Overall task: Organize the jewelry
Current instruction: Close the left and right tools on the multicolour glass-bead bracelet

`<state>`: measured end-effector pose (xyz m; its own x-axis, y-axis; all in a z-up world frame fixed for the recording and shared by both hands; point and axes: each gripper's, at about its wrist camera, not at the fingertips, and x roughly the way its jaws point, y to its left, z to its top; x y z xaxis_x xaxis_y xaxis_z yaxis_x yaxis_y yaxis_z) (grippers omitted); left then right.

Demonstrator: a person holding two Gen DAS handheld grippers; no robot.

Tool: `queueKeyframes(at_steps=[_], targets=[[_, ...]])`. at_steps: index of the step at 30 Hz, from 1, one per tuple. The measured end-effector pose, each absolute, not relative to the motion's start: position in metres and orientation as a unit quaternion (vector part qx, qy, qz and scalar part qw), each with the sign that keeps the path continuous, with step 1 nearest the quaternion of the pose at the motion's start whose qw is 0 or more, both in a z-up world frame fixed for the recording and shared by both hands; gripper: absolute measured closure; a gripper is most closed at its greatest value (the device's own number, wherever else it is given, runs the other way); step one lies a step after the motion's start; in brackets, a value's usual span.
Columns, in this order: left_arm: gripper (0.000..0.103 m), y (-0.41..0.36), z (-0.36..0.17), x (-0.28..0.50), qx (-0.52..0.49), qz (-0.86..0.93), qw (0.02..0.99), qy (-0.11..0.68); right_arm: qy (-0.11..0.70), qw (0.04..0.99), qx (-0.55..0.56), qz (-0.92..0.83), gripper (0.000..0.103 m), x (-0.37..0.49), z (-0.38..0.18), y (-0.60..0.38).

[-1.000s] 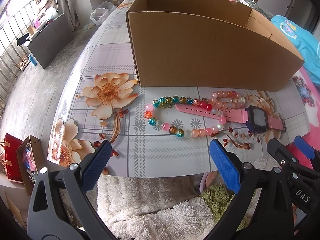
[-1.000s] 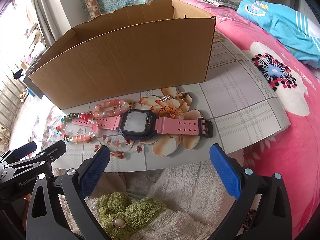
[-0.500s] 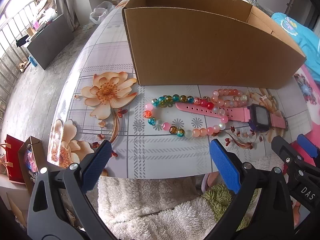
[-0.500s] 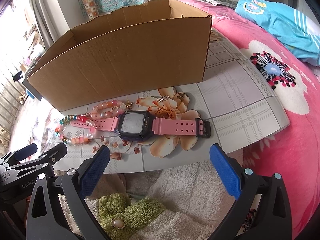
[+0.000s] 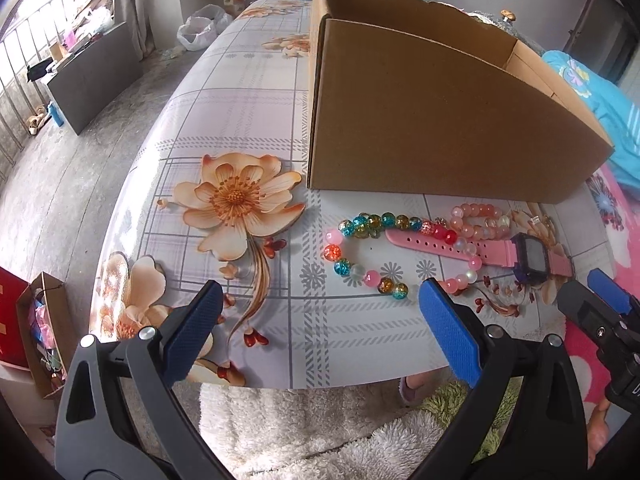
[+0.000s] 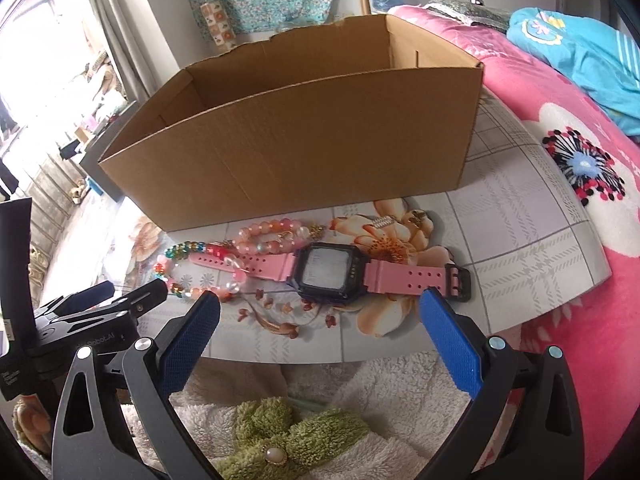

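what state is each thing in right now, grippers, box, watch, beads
left gripper: open, empty
right gripper: open, empty
brown cardboard box: upright, top open
pink-strapped digital watch: flat, unbuckled, screen up
multicoloured glass bead bracelet: on table, over watch strap
pale pink bead bracelet: on table by box
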<state>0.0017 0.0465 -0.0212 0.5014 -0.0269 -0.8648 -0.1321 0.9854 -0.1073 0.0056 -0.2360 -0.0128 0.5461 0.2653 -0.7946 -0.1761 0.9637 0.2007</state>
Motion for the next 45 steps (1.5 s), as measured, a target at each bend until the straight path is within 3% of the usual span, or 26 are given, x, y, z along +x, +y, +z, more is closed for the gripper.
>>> queueKeyframes(at_steps=[3, 8, 14, 20, 22, 24, 27, 32, 36, 43, 45], targets=[[0.008, 0.055, -0.018, -0.003, -0.068, -0.011, 0.879, 0.471, 0.457, 0.874, 0.049, 0.155, 0.006, 0.007, -0.011, -0.224], [0.008, 0.076, -0.011, -0.012, -0.132, -0.090, 0.900, 0.405, 0.465, 0.864, 0.044, 0.186, 0.023, 0.010, -0.014, -0.205], [0.008, 0.091, -0.016, -0.010, -0.170, -0.102, 0.892, 0.407, 0.483, 0.851, 0.034, 0.204, 0.038, 0.014, -0.023, -0.188], [0.009, 0.079, -0.017, 0.002, -0.129, -0.100, 0.899, 0.405, 0.502, 0.840, 0.026, 0.203, 0.056, 0.024, -0.034, -0.175], [0.014, 0.074, -0.014, 0.001, -0.102, -0.110, 0.906, 0.395, 0.508, 0.838, 0.025, 0.199, 0.060, 0.028, -0.038, -0.173], [0.031, 0.066, -0.012, 0.003, -0.071, -0.115, 0.909, 0.395, 0.512, 0.836, 0.023, 0.195, 0.064, 0.031, -0.041, -0.169], [0.046, 0.057, -0.016, 0.007, -0.039, -0.125, 0.905, 0.406, 0.518, 0.834, 0.018, 0.190, 0.068, 0.035, -0.046, -0.164], [0.062, 0.047, -0.025, 0.016, 0.002, -0.126, 0.896, 0.425, 0.512, 0.841, -0.004, 0.177, 0.073, 0.037, -0.048, -0.151], [0.069, 0.044, -0.034, 0.022, 0.021, -0.116, 0.888, 0.445, 0.510, 0.843, -0.017, 0.170, 0.077, 0.043, -0.048, -0.144], [0.071, 0.031, -0.036, 0.023, 0.056, -0.108, 0.893, 0.434, 0.483, 0.858, -0.075, 0.159, 0.084, 0.041, -0.050, -0.121], [0.081, 0.025, -0.036, 0.023, 0.060, -0.110, 0.895, 0.428, 0.475, 0.862, -0.086, 0.158, 0.084, 0.036, -0.050, -0.115]])
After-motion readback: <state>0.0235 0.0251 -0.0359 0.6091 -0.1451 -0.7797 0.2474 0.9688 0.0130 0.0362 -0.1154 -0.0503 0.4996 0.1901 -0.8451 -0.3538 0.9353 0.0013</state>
